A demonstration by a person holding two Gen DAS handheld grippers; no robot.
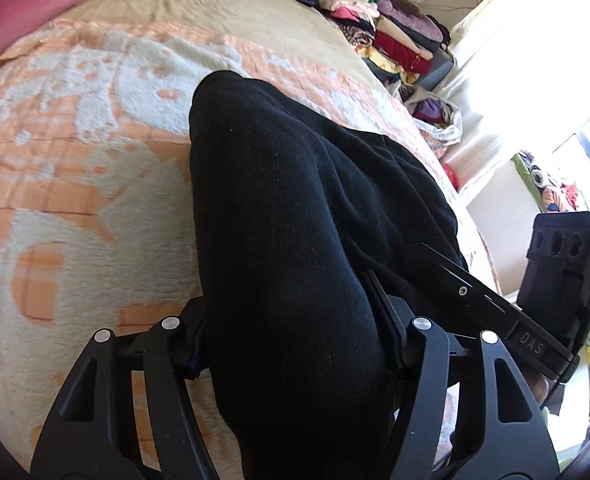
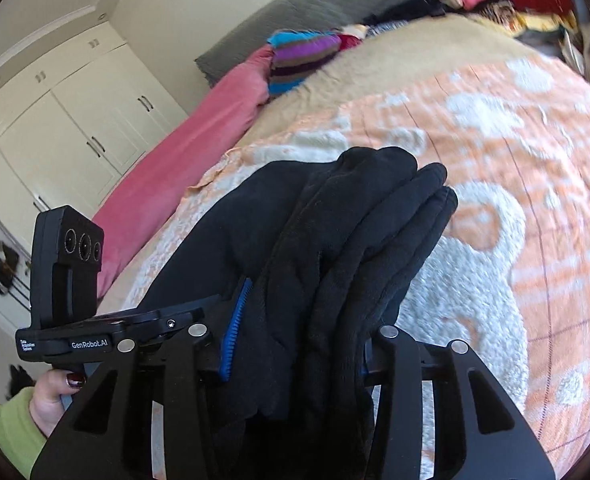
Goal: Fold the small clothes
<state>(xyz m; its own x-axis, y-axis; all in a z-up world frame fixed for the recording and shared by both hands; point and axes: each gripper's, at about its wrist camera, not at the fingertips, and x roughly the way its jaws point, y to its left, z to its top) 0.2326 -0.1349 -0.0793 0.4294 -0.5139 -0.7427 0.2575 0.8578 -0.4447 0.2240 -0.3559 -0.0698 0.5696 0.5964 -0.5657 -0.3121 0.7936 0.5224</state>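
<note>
A black garment [image 1: 295, 208] is held up over the orange-and-white blanket [image 1: 75, 160] on the bed. My left gripper [image 1: 295, 344] is shut on its near end, and the cloth drapes forward over the jaws. In the right wrist view the same black garment [image 2: 335, 240] bunches in several thick folds between my right gripper's [image 2: 295, 352] jaws, which are shut on it. A blue-edged pad [image 2: 235, 328] shows at the left jaw. The other gripper's camera block shows in each view: the right one [image 1: 559, 276] and the left one [image 2: 67, 264].
A pink pillow [image 2: 183, 152] and a striped knit [image 2: 299, 60] lie at the bed's head. Piles of folded clothes [image 1: 375, 20] stand beyond the bed's far side. White cupboards [image 2: 75, 120] and a bright window [image 1: 555, 80] flank the bed.
</note>
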